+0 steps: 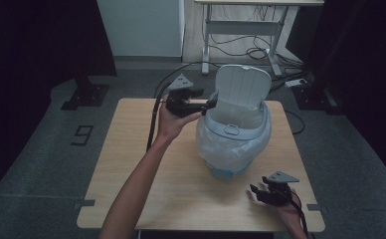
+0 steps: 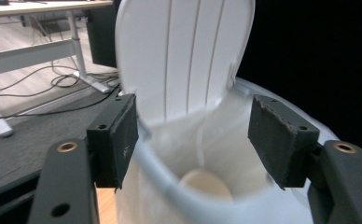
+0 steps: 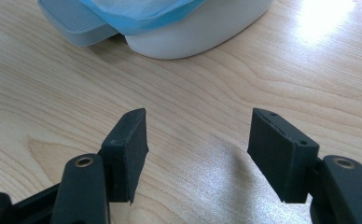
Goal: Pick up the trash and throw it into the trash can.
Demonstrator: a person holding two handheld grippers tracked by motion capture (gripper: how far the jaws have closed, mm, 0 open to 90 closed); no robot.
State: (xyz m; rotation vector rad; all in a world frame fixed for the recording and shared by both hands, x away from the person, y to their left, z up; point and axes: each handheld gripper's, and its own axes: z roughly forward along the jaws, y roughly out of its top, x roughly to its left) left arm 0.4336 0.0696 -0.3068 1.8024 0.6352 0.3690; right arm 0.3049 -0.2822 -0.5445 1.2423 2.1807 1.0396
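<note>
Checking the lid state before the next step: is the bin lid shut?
No. In the high view the lid stands upright above the bin, leaving the liner-lined opening exposed.

Your right gripper view cuts the bin (image 3: 188,28) off at the top edge, just base and pedal (image 3: 74,21) left. Left gripper view: pale round object (image 2: 205,184) inside the liner is blurred, can't identify.

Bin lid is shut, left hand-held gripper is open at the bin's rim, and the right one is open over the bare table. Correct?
Not quite. The lid is open, standing upright at the back of the bin, as the high view shows. The rest holds: the left hand-held gripper is open at the rim, and the right hand-held gripper is open over the table.
</note>
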